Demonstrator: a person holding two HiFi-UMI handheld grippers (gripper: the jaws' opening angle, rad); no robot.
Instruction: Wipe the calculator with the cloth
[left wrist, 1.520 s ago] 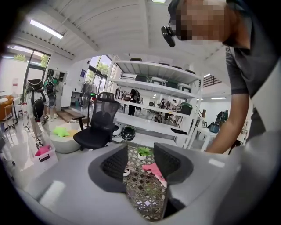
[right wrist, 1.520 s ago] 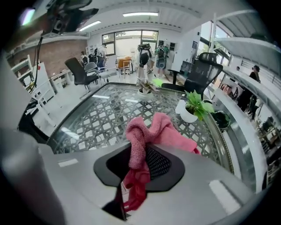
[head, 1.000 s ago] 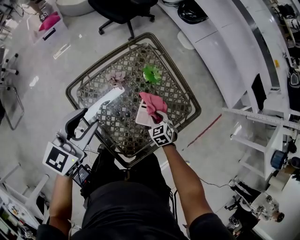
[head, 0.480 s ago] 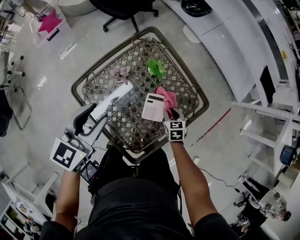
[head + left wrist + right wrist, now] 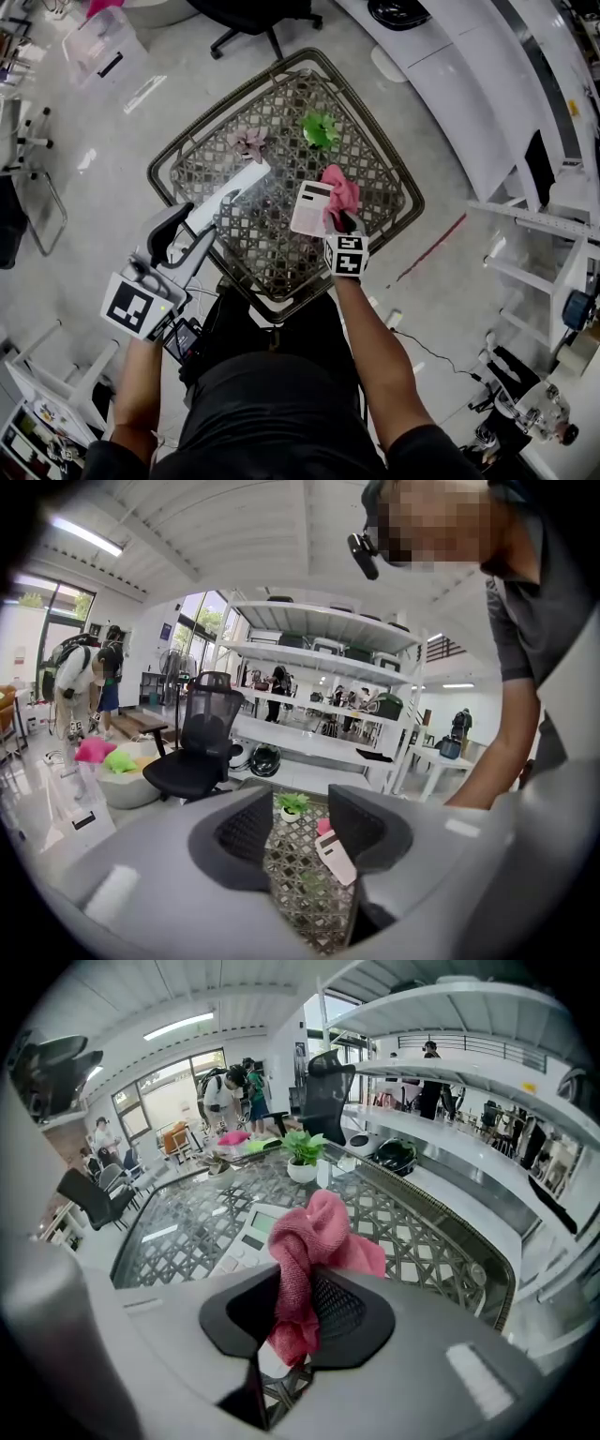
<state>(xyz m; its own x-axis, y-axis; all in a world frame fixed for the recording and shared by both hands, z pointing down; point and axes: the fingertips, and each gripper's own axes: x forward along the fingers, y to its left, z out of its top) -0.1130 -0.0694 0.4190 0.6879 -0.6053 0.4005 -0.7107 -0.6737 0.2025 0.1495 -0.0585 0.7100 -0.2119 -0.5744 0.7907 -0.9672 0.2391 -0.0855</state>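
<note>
Table (image 5: 225,230) bears calculator (image 5: 309,208), plant (image 5: 302,1146) in white pot (image 5: 302,1172).

The head view looks steeply down on the table (image 5: 272,262); both gripper views skim it from close.

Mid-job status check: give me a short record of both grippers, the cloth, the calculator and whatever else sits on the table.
right gripper: shut on the pink cloth
left gripper: open, nothing between its jaws, held at the table's near left side
calculator: flat on the glass table, display end away from the person
cloth position: bunched at the calculator's right edge; contact unclear
other items: green plant and pinkish plant at the far side
</note>
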